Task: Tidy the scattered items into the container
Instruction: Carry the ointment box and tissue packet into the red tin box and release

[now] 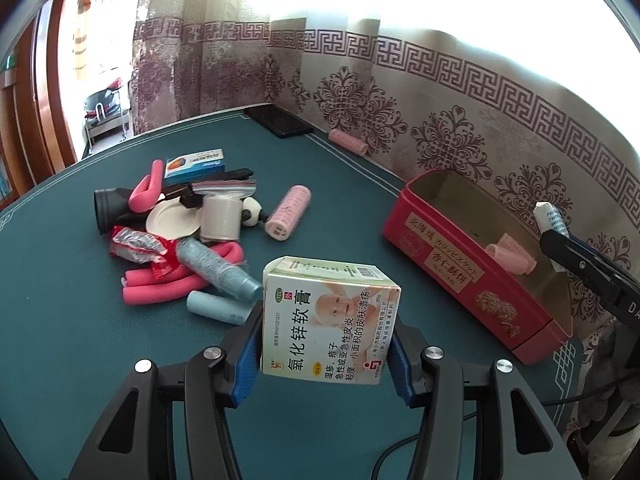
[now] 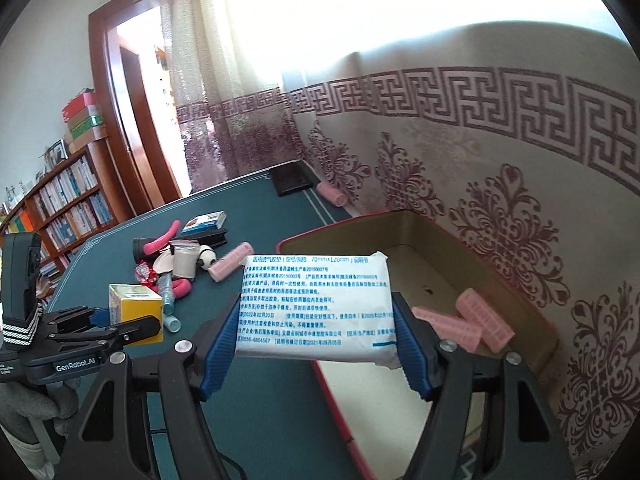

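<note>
Blue-padded left gripper (image 1: 326, 350) clamping an ointment box (image 1: 330, 320), right gripper (image 2: 318, 340) gripping a white printed packet (image 2: 316, 308) at the red container's (image 2: 304, 242) near edge, pink rollers (image 2: 472, 322) inside, scattered pile (image 1: 180, 220) far left on green table (image 1: 340, 200).

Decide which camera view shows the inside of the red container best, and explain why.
The right wrist view: it looks into the red container, showing pink rollers on its floor. The left wrist view shows mostly its outer side.

On the table (image 1: 60, 320), the pile of items (image 1: 180, 224) lies left of the container (image 1: 440, 252), which holds what seem to be rollers (image 2: 468, 322).
</note>
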`<move>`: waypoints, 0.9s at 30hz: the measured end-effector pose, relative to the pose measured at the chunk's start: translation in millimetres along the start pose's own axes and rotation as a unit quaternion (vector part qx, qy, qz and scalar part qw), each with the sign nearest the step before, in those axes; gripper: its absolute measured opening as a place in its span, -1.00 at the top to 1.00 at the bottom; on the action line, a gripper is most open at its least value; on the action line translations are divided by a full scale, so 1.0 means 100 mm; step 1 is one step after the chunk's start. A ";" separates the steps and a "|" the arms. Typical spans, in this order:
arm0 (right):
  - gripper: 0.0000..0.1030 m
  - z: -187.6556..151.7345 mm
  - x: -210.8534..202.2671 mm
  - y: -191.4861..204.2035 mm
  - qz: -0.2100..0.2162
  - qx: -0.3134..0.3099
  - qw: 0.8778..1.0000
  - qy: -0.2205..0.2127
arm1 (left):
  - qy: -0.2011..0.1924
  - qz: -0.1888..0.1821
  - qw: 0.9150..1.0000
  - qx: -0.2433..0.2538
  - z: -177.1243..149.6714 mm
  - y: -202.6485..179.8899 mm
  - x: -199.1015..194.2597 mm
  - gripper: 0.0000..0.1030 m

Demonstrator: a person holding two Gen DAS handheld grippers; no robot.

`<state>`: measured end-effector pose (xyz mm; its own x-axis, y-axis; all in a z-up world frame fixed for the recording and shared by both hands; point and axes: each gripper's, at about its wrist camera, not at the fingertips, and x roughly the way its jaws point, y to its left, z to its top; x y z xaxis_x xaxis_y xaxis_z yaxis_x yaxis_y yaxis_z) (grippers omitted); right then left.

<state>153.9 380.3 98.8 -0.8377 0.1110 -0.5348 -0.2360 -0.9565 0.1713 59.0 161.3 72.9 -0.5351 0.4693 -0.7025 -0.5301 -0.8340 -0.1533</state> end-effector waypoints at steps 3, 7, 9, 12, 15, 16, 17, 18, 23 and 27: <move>-0.44 -0.01 -0.09 -0.21 -0.025 0.016 1.000 -0.006 | -0.001 -0.010 1.000 0.017 0.06 -0.17 0.03 -0.08; -0.44 -0.02 -0.19 -0.40 -0.054 0.024 0.998 -0.014 | -0.002 -0.023 0.999 0.041 0.12 -0.40 0.06 -0.08; -0.44 -0.03 -0.25 -0.46 -0.065 0.026 0.997 -0.018 | -0.002 -0.029 0.998 0.052 0.15 -0.51 0.08 -0.08; -0.44 -0.05 -0.29 -0.53 -0.074 0.031 0.997 -0.021 | -0.004 -0.037 0.997 0.067 0.20 -0.66 0.09 -0.08; -0.44 -0.06 -0.34 -0.59 -0.084 0.031 0.996 -0.027 | -0.008 -0.043 0.996 0.082 0.27 -0.80 0.09 -0.08; -0.44 -0.06 -0.35 -0.60 -0.086 0.030 0.995 -0.028 | -0.010 -0.046 0.995 0.088 0.30 -0.86 0.09 -0.08; -0.44 -0.06 -0.36 -0.61 -0.088 0.031 0.995 -0.030 | -0.013 -0.049 0.994 0.093 0.33 -0.91 0.09 -0.08; -0.44 -0.06 -0.37 -0.63 -0.089 0.032 0.995 -0.031 | -0.016 -0.053 0.993 0.100 0.36 -0.96 0.09 -0.08; -0.44 -0.05 -0.36 -0.66 -0.091 0.034 0.995 -0.031 | -0.027 -0.071 0.989 0.124 0.48 -1.19 0.10 -0.08; -0.44 -0.06 -0.36 -0.68 -0.092 0.034 0.995 -0.030 | -0.028 -0.082 0.987 0.133 0.55 -1.30 0.14 -0.08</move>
<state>203.0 440.0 101.1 -0.8045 0.3009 -0.5121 -0.4196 -0.8981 0.1314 84.6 292.6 120.9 -0.4585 0.6135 -0.6430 -0.7630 -0.6427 -0.0691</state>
